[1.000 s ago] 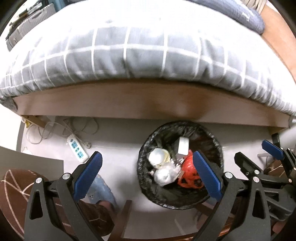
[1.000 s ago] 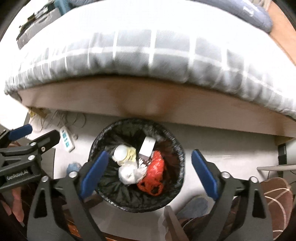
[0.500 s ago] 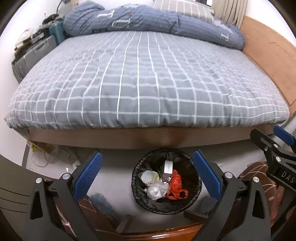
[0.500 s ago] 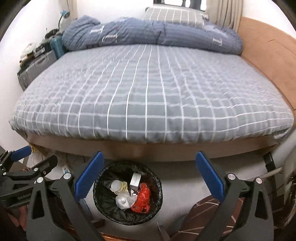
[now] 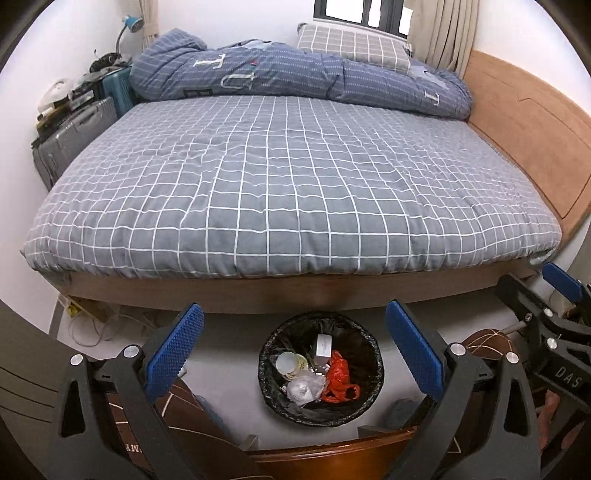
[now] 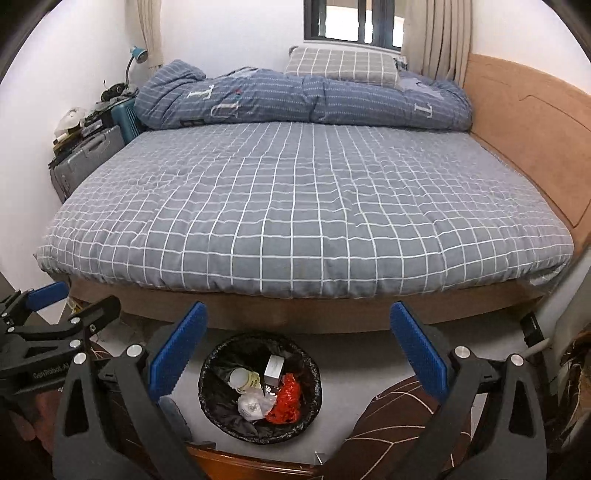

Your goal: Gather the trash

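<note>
Scene: a bedroom, seen from two wrist cameras held side by side above the floor at the foot of a bed (image 5: pixel 295 192).
Left tongs (image 5: pixel 293 349): jaws wide apart, blue pads facing each other, nothing between them; they hang above the floor with the bin framed in the gap.
Right tongs (image 6: pixel 298 349): jaws likewise spread, gripping nothing; the bin sits below and left of centre in this view.
Trash bin (image 5: pixel 320 367): a round bin lined with a black bag, standing upright on the pale floor (image 5: pixel 229 373) just beside the wooden bed frame.
Trash: inside the bin lie a red plastic bag (image 5: pixel 338 380), a crumpled white mask (image 5: pixel 301 389), a white cup with a yellowish wrapper (image 5: pixel 288 365) and a small white box (image 5: pixel 323 345), the box towards the bed side and the mask towards the near side.
Bed: a grey checked sheet covers the mattress; a rumpled blue duvet (image 5: pixel 303 77) is bunched at the far end, with a checked pillow (image 5: pixel 351 46) behind it.
Surroundings: grey and teal suitcases (image 5: pixel 74 133) stand along the left wall, a blue desk lamp (image 5: pixel 131 26) above them; a window with curtains is at the back wall.
Foreground: a brown wooden edge (image 5: pixel 325 452) crosses the bottom of the left view.
</note>
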`<move>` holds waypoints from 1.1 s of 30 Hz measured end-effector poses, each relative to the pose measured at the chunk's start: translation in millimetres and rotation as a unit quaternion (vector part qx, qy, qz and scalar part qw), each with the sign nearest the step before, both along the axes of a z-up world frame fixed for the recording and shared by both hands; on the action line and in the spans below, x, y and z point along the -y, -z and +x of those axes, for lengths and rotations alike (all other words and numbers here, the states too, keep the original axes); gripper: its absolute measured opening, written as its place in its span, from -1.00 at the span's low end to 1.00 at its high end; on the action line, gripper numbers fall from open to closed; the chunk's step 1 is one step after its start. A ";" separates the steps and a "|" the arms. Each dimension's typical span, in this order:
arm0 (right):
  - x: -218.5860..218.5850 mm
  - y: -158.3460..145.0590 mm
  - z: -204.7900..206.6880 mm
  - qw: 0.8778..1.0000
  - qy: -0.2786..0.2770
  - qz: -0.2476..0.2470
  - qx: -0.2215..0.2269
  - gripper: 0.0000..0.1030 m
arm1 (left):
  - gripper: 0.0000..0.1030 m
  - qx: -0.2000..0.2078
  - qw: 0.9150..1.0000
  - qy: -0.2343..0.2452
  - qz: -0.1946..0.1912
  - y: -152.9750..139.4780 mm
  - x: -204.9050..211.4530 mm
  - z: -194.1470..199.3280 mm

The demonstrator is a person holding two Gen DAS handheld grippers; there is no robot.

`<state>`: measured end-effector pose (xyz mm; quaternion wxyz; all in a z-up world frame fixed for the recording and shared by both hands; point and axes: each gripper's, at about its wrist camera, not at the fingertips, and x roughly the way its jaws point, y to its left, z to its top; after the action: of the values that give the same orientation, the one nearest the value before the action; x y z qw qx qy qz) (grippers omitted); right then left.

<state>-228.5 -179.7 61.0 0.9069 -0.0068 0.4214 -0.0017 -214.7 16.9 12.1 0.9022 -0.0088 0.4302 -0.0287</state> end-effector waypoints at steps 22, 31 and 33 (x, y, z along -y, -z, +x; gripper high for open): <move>-1.8 3.0 3.9 1.000 0.007 0.000 -0.006 0.85 | 0.89 -0.006 1.000 -0.004 0.017 1.8 1.1 2.6; 1.4 3.3 6.3 1.000 0.010 0.001 -0.010 0.85 | 0.89 -0.005 1.000 -0.003 0.015 -1.5 0.3 3.5; 1.4 3.4 6.4 1.000 0.010 0.002 -0.010 0.85 | 0.89 -0.005 1.000 -0.002 0.015 -2.6 0.3 4.0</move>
<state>-222.2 -181.2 57.6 0.9025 -0.0006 0.4306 -0.0100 -210.7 16.6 14.7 0.9000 0.0036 0.4353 -0.0205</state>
